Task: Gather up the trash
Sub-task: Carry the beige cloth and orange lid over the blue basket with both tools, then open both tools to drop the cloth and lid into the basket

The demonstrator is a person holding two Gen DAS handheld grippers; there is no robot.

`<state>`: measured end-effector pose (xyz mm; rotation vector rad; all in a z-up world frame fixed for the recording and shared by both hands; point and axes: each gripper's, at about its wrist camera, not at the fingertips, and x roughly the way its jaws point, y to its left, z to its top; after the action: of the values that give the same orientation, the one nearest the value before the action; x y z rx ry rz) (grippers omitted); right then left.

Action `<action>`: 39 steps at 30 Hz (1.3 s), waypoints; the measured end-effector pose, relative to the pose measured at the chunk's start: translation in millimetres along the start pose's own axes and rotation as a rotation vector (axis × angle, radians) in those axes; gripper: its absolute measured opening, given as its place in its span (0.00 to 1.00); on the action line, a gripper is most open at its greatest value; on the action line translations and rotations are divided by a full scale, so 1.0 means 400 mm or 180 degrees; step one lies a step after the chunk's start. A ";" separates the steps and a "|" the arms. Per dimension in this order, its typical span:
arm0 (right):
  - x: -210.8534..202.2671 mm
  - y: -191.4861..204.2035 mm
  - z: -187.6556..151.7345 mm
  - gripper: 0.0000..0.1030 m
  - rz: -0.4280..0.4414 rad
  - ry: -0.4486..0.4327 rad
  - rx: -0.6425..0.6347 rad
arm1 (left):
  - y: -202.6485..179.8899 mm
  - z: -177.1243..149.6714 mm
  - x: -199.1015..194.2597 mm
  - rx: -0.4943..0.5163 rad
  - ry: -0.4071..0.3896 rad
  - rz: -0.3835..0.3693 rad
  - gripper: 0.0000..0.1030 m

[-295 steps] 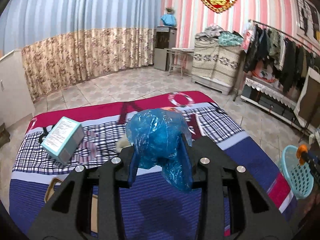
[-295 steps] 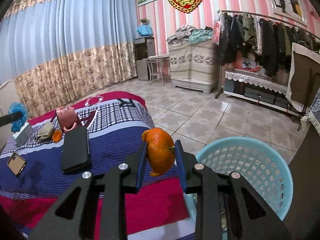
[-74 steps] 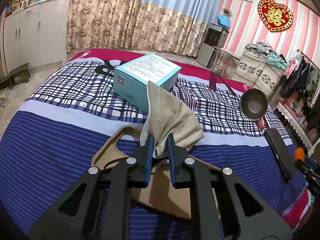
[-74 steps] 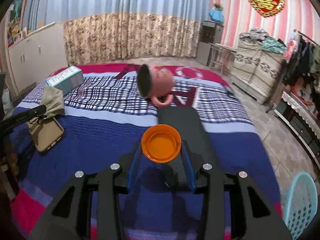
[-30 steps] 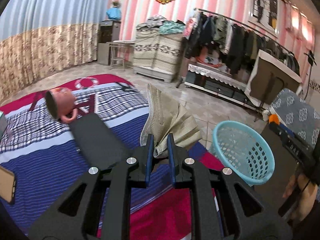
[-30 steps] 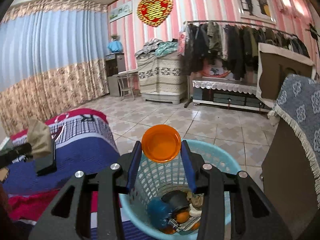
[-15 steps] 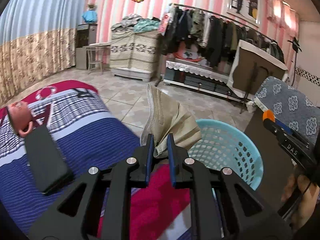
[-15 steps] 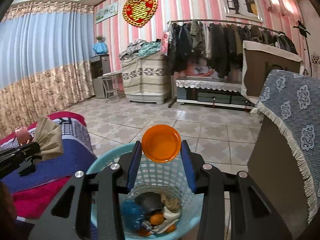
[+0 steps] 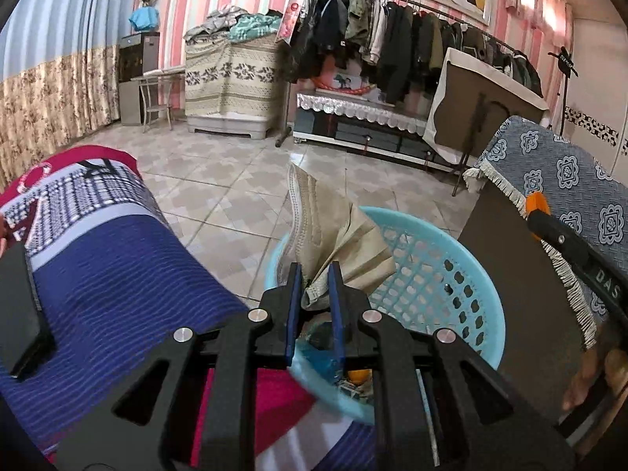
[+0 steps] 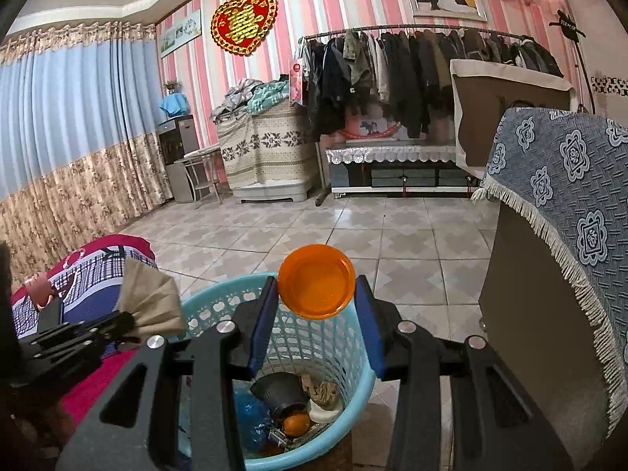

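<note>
My left gripper is shut on a beige face mask, held over the near rim of a light blue plastic basket beside the bed. In the right wrist view my right gripper is shut on an orange plastic lid, held above the same basket. Inside the basket lie a blue bag, a dark round item, crumpled paper and an orange peel. The left gripper with the mask shows at the basket's left rim.
The bed with a blue, plaid and red cover lies left of the basket, with a black flat case on it. A brown cabinet under a blue fringed cloth stands right of the basket. Tiled floor stretches ahead to a clothes rack.
My left gripper has carried the mask from over the bed to above the basket's rim. My right gripper has shifted further over the basket, still holding the lid.
</note>
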<state>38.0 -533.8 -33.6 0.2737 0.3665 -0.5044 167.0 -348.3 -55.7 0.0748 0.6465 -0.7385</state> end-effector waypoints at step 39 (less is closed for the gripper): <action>0.078 0.096 -0.050 0.39 0.0021 0.0390 -0.0192 | 0.074 0.004 -0.037 0.0025 -0.0019 0.0595 0.92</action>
<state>77.5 -507.7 -57.7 0.2479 0.4991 -0.4704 178.7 -317.6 -50.6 0.1384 0.6218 -0.5610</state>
